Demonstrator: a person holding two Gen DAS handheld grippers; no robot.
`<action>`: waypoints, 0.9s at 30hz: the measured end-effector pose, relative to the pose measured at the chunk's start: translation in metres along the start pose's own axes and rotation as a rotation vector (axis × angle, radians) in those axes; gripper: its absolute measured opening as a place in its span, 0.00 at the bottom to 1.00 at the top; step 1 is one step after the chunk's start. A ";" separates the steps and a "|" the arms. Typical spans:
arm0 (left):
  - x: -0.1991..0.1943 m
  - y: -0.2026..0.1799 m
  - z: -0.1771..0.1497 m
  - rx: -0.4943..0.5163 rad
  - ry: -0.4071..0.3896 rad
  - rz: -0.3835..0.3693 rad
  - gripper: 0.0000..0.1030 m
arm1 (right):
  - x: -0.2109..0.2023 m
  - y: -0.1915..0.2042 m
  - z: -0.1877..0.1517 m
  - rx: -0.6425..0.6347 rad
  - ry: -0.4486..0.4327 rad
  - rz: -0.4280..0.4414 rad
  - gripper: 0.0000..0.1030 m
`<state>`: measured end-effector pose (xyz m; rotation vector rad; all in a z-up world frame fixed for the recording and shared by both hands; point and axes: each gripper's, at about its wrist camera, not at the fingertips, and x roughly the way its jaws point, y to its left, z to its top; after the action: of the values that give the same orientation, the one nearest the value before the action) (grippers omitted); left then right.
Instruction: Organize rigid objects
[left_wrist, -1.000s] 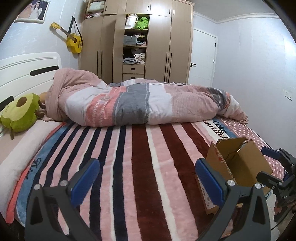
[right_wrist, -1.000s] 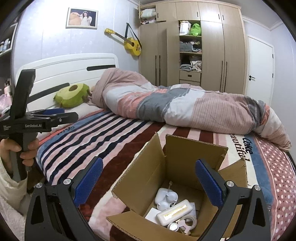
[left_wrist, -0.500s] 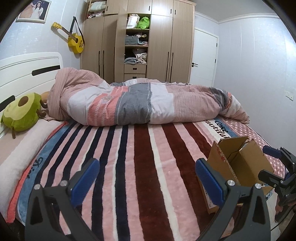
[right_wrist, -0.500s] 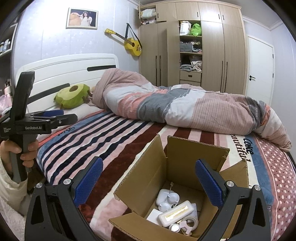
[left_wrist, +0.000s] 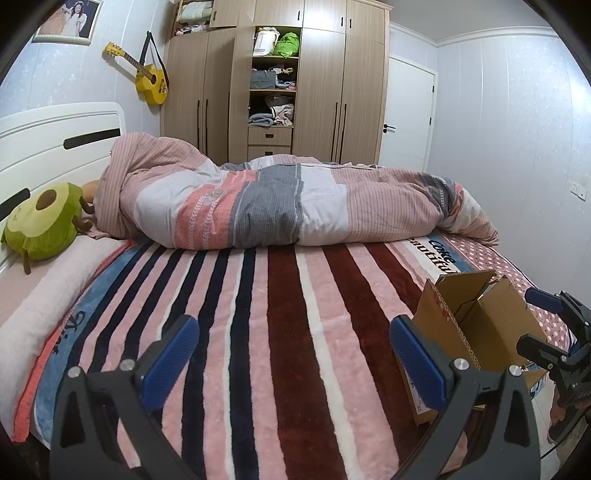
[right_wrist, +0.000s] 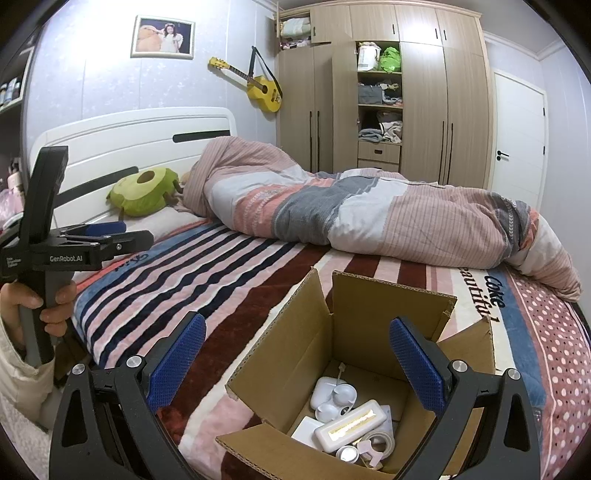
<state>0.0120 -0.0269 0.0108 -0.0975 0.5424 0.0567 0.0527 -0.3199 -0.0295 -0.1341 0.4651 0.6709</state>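
An open cardboard box stands on the striped blanket near the bed's front edge. Inside lie several small rigid items: a white case with a gold strip, white earbud-like pieces, a tape roll and a small tin. My right gripper is open and empty, hovering above the box. My left gripper is open and empty over the blanket, left of the box. It also shows in the right wrist view, held by a hand.
A rolled pink and grey duvet lies across the back of the bed. A green avocado plush rests by the white headboard. The striped blanket covers the bed. A wardrobe and door stand behind.
Both views have shifted only slightly: the right gripper has drifted a little over the box. Both grippers stay open and empty.
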 end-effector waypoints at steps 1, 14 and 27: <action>0.000 0.000 0.000 0.000 0.000 0.000 1.00 | 0.000 0.000 0.000 -0.002 0.001 -0.001 0.97; -0.004 -0.003 -0.002 0.000 -0.003 -0.009 1.00 | -0.004 -0.002 0.004 0.013 -0.021 -0.007 0.97; -0.005 -0.003 -0.001 0.004 -0.004 -0.010 1.00 | -0.008 -0.001 0.006 0.014 -0.039 -0.009 0.97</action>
<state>0.0076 -0.0300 0.0129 -0.0960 0.5379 0.0460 0.0501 -0.3230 -0.0203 -0.1092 0.4313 0.6599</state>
